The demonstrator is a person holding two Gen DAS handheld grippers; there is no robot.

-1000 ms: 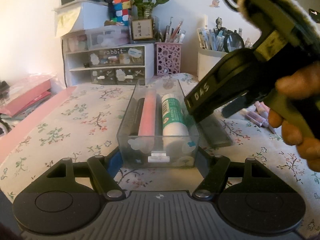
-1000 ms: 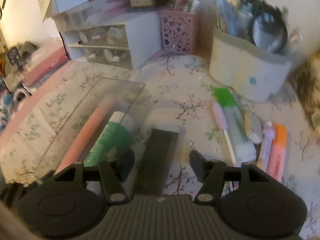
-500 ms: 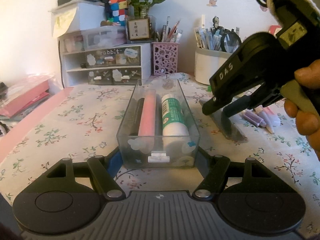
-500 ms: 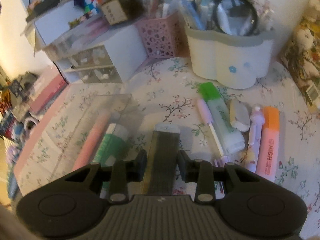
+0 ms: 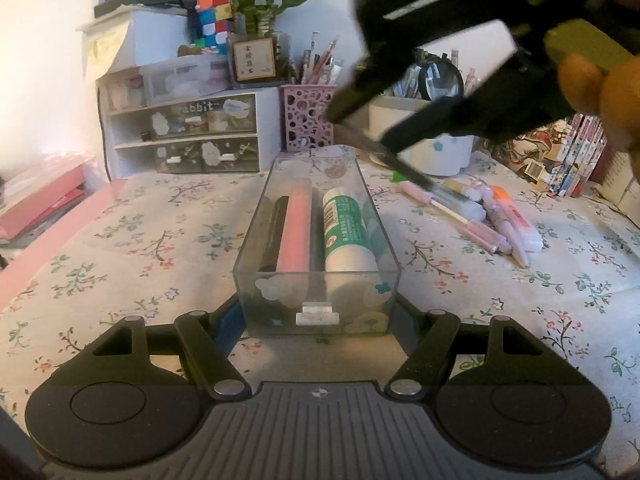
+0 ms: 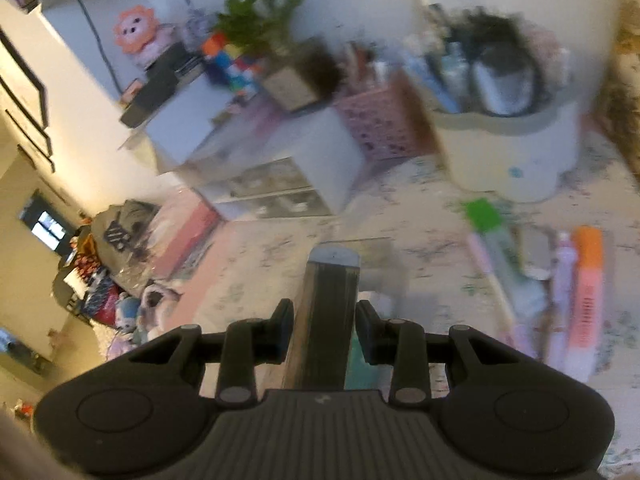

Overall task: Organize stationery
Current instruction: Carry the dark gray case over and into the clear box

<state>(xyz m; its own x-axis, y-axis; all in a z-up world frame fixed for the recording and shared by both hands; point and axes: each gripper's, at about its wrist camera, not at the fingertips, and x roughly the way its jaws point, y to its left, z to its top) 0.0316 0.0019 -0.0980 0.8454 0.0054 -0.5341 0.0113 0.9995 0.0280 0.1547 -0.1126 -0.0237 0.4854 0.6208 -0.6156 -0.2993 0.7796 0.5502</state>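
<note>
Left wrist view shows our left gripper (image 5: 318, 322) with its fingers pinching the near end of a clear box (image 5: 318, 248) that rests on the flowered tablecloth (image 5: 120, 248). Inside the box lie a black pen (image 5: 276, 236), a pink stick (image 5: 297, 226) and a green-and-white tube (image 5: 346, 236), side by side. Right of the box, loose pens and highlighters (image 5: 486, 216) lie in a cluster. Behind the box stand a small drawer unit (image 5: 188, 136), a pink holder (image 5: 308, 118) and a white pot (image 5: 432, 148).

Our right gripper (image 5: 440, 80) hangs above the box's far right corner, partly covering the white pot. Only the blurred right wrist view shows what we hold: a dark flat case (image 6: 326, 312) pinched between the fingers, off the tablecloth.
</note>
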